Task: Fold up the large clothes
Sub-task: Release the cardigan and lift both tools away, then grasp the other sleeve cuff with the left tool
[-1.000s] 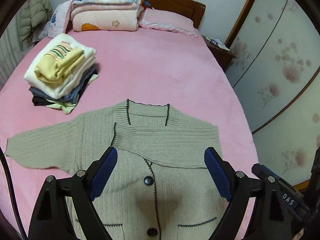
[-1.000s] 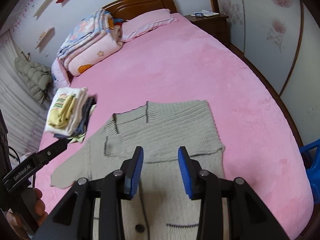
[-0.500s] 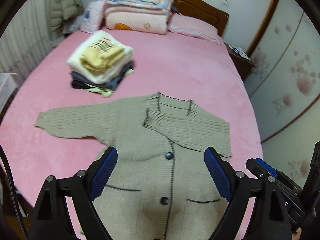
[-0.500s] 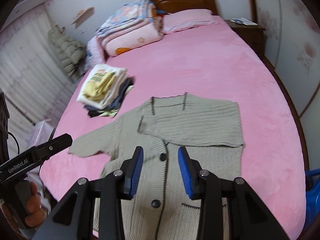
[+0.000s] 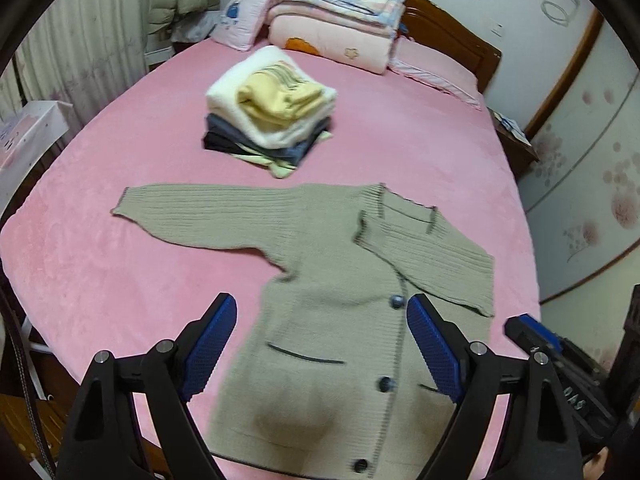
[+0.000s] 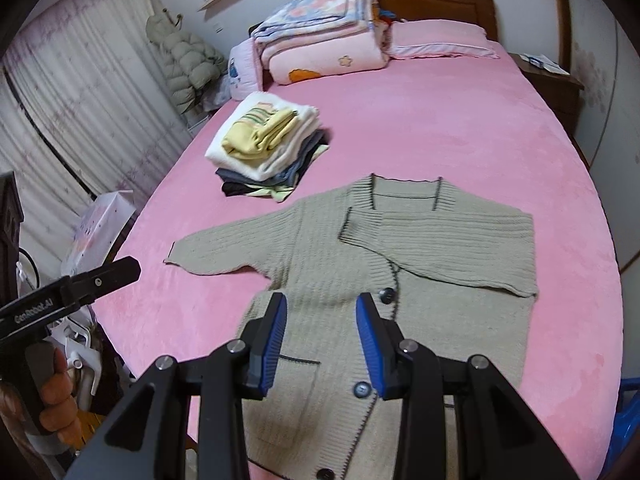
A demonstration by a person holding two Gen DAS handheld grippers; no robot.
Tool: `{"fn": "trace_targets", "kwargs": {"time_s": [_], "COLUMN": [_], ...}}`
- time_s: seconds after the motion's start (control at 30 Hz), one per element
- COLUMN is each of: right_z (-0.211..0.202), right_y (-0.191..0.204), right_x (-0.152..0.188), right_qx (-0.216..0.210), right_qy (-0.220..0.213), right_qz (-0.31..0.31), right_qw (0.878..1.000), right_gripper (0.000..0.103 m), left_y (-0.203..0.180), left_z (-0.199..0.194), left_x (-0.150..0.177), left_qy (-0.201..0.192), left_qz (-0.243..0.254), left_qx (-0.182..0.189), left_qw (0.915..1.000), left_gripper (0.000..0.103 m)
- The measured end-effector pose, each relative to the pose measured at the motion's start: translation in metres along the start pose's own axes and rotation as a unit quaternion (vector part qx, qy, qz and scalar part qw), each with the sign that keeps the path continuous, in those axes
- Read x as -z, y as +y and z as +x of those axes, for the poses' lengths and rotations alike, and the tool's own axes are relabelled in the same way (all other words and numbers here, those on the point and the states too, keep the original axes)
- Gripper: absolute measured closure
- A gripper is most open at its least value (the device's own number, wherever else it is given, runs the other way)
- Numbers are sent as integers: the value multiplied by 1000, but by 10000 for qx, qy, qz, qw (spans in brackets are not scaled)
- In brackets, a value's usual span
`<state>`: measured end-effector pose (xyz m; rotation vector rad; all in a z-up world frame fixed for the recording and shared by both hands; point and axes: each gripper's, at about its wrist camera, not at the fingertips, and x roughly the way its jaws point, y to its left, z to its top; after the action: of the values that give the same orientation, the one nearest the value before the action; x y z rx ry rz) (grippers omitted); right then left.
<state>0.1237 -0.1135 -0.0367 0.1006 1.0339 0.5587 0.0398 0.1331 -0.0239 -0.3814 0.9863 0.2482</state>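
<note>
A grey-green knit cardigan (image 5: 320,264) (image 6: 320,248) lies flat, front up, on the pink bed (image 5: 400,140) (image 6: 440,128). One sleeve is folded across its chest; the other stretches out to the left. My left gripper (image 5: 322,308) hovers above the cardigan's lower body, jaws wide open and empty. My right gripper (image 6: 322,304) hangs over the button line with a narrower gap, also holding nothing. Each view catches the other tool at its edge: the left gripper (image 6: 100,276) in a hand, the right gripper (image 5: 532,332) at lower right.
A stack of folded clothes (image 5: 272,112) (image 6: 264,140) sits beyond the spread sleeve. Folded quilts (image 5: 336,16) and pillows line the headboard. A nightstand (image 6: 548,76) stands at the right, a white bag (image 6: 100,220) by the bed's left edge.
Both grippers have drawn back, up and to the left of the cardigan, so more of it and its spread sleeve shows. The cardigan has not shifted. Neither gripper's gap has visibly changed.
</note>
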Motion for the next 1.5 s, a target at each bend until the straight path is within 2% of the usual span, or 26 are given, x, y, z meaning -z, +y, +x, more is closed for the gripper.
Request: {"fn": "trace_targets", "kwargs": {"time_s": [0.1,0.27,0.37,0.5,0.53,0.6,0.67,0.8,0.9,1.0,1.03,1.07,1.1,1.13,1.27,1.37,1.5], "right_z": [21,66,102,159,169,199,220,252,266,272,273,274,274,274,264,252,230], "right_y": [31,86,117,156,161,174,184,202,207,202,198,196,193,190,180,168,140], "right_x": [-7,-19,-25,-27,-27,-23,-21,-16,-15,-15,-14,-12,-9,-7,4,11,20], "right_qx": [81,410,449,539,557,557,562,640,748,808,837,852,872,896,946,973,962], "right_qy": [10,-49,-34,100,153,339,488,690,724,727,748,769,794,816,865,825,723], "right_qz": [-1,171,308,371,386,490,526,367,267,366,443,501,563,607,754,842,1081], "right_qw": [10000,9990,9985,9978,9976,9967,9958,9949,9942,9934,9927,9921,9914,9908,9889,9882,9868], "right_gripper": [67,67,67,67,67,67,67,67,67,67,67,67,67,67,67,67,67], "left_y": [48,146,209,289,306,338,368,407,416,414,412,410,409,407,391,367,313], "left_z": [16,67,106,171,188,221,256,306,328,337,338,338,338,340,325,292,237], "left_x": [-11,-30,-39,-48,-50,-54,-56,-55,-56,-59,-61,-63,-65,-68,-87,-105,-133], "left_qy": [138,567,759,979,944,918,974,1026,978,832,783,730,693,729,601,239,-281], "left_qz": [-162,-513,-793,-1391,-1495,-1731,-2062,-2486,-2612,-2606,-2598,-2562,-2521,-2514,-2396,-2233,-1782], "left_qx": [145,432,499,538,473,397,360,420,533,515,478,469,537,655,490,666,1065], "left_qw": [9997,9961,9927,9840,9831,9798,9730,9622,9588,9605,9613,9627,9637,9629,9678,9722,9778], "left_gripper": [17,17,17,18,20,31,39,47,47,48,51,66,96,97,98,98,98]}}
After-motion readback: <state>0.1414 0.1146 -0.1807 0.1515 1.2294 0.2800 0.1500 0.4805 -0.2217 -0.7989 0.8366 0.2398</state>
